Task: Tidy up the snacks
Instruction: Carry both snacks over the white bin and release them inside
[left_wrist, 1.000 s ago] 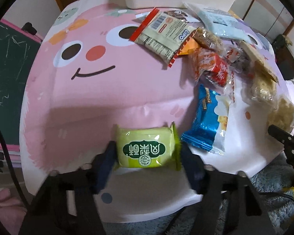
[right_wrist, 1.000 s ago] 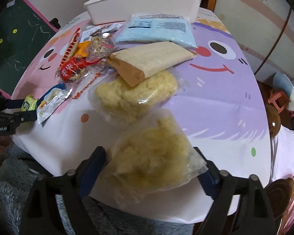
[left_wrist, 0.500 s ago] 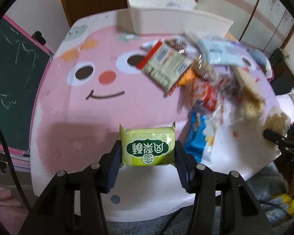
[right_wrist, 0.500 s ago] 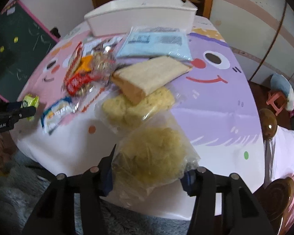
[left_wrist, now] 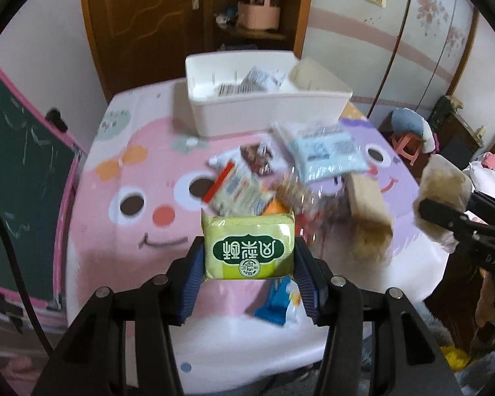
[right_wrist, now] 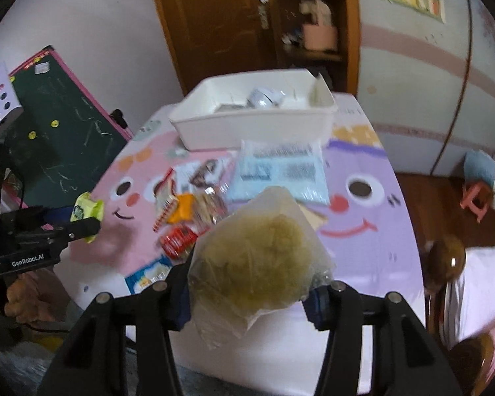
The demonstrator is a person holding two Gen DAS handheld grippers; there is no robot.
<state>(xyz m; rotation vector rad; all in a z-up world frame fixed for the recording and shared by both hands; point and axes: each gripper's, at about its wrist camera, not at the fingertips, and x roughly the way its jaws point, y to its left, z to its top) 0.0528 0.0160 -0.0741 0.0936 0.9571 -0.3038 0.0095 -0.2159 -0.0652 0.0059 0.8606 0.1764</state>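
My left gripper point(left_wrist: 249, 259) is shut on a green snack packet point(left_wrist: 249, 247) and holds it above the near edge of the table. In the right wrist view my right gripper point(right_wrist: 250, 280) is shut on a clear bag of yellow crumbly snack point(right_wrist: 257, 257), also lifted off the table. That bag point(left_wrist: 444, 181) shows at the right edge of the left wrist view. The green packet point(right_wrist: 85, 209) shows at the left of the right wrist view. A white bin point(left_wrist: 267, 115) point(right_wrist: 254, 128) stands at the far end of the table with a few packets inside.
Loose snacks lie mid-table on the pink and purple cartoon cloth point(left_wrist: 115, 231): a light blue packet point(left_wrist: 326, 155), a brown paper bag point(left_wrist: 366, 204), a red-edged pack point(left_wrist: 237, 191) and a blue packet point(left_wrist: 277, 300). A blackboard point(right_wrist: 66, 145) leans at the left. A small stool point(right_wrist: 478, 198) stands right.
Both grippers closed on their packets and rose off the table with them. Both views tilted up, so the bin's inside and the room behind came into sight.
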